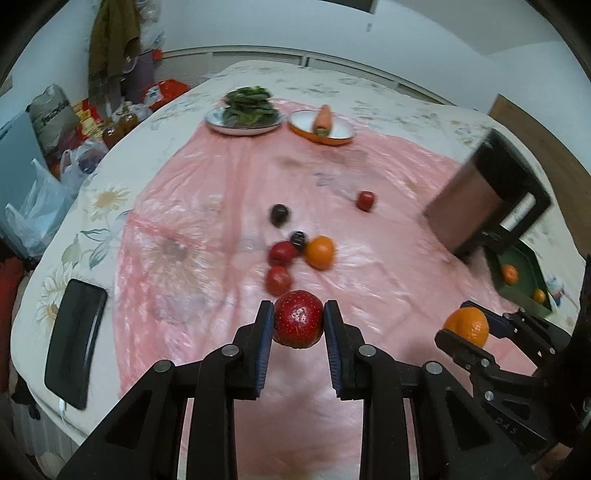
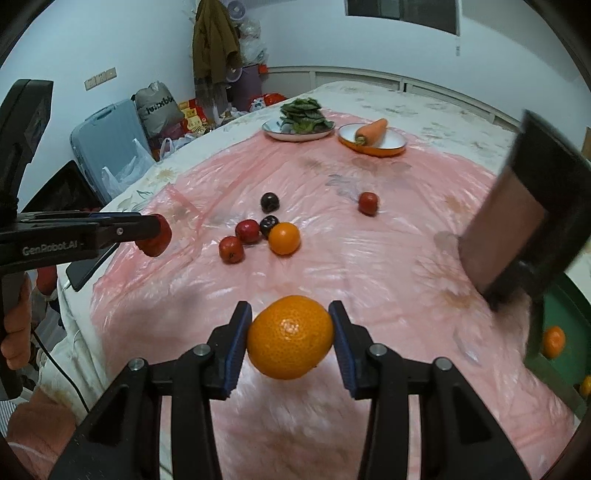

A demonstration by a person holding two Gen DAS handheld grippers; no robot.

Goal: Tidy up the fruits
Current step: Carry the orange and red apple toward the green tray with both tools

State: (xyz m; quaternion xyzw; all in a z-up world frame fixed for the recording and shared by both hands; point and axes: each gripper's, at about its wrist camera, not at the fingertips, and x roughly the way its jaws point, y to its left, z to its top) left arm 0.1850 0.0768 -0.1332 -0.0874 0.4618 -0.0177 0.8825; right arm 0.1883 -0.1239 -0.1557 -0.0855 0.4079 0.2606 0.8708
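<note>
Left gripper (image 1: pixel 298 324) clamps round red speckled fruit (image 1: pixel 298 320), right gripper (image 2: pixel 291 338) clamps orange mandarin (image 2: pixel 290 336), both above bed's near edge; two oranges in green tray (image 1: pixel 532 301), six fruits left mid-bed.

Pale walls (image 2: pixel 110 37) are being lit evenly; a dark window (image 2: pixel 402 14) is being cut off above, clutter (image 2: pixel 166 107) piled in the corner.

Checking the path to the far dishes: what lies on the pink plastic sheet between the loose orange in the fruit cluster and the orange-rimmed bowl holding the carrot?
Only bare pink plastic sheet, clearest in the right wrist view.
</note>
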